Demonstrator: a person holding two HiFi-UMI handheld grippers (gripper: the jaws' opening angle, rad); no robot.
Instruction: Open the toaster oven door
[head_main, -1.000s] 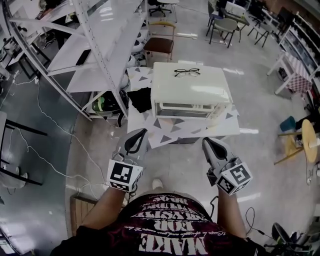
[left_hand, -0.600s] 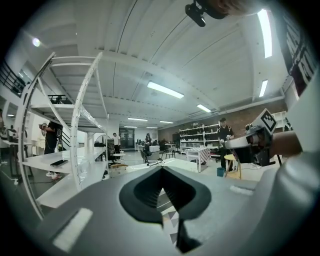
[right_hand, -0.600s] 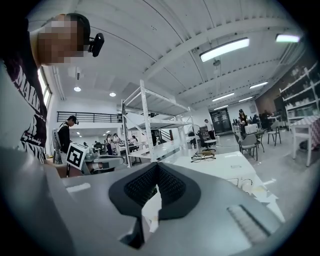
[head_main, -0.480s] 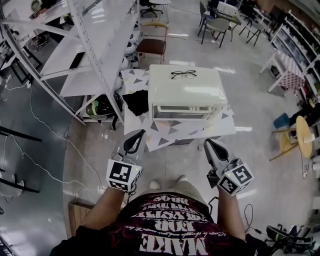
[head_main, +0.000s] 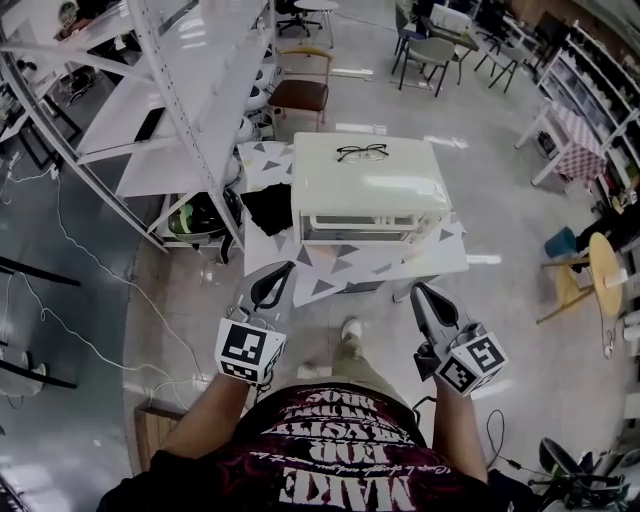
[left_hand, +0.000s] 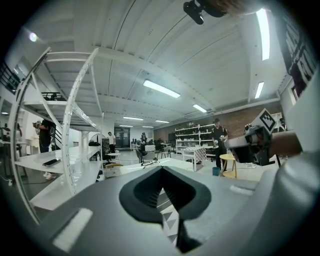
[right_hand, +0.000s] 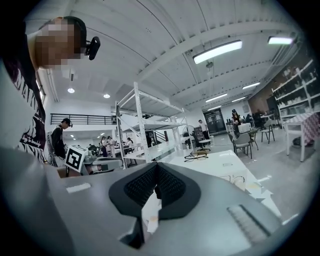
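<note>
A white toaster oven stands on a low table under a triangle-patterned cloth. Its door faces me and is closed. On the oven's top lies a pair of glasses. My left gripper is shut and empty, held short of the table's front left corner. My right gripper, also shut and empty, hovers off the front right corner. Neither touches the oven. In the right gripper view the oven and glasses lie beyond the jaws' tip. The left gripper points past the cloth.
A tall white shelving rack stands to the left of the table, with a black bundle and a helmet-like thing at its foot. A chair is behind the oven. Cables cross the floor. A round wooden stool is at right.
I have stepped nearer the table; one foot has come forward on the floor between the grippers. Both grippers stay shut and hold about the same pose.
</note>
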